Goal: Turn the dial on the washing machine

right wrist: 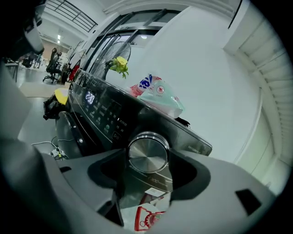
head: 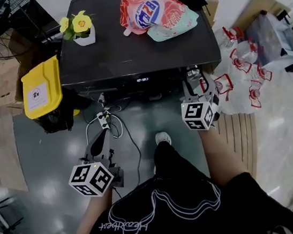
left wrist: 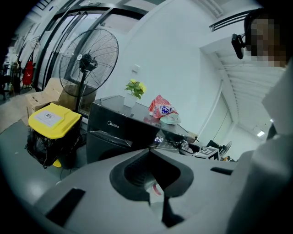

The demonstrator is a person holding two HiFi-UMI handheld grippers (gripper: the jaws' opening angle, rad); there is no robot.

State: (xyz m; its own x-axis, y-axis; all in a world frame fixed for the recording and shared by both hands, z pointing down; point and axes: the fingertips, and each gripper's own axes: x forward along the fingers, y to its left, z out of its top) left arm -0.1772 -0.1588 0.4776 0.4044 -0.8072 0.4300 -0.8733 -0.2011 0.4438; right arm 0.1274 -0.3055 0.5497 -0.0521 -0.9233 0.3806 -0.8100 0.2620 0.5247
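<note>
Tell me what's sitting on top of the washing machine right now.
On the washing machine's top: a pot of yellow flowers far left, and a red pouch lying over a pale green pouch. Most of the green pouch is covered.

Grey floor [head: 51, 170], white wall [left wrist: 174, 59], standing fan [left wrist: 89, 57]

Lighting is even, cool and indoor, with soft shadows. All three views bend strongly toward the edges, with dark vignetted corners. The floor [head: 46, 171] shows pale glare patches; the dial [right wrist: 148, 153] face on the washing machine [head: 137, 50] carries a bright sheen. Nearest foreground in both gripper views is blurred.
</note>
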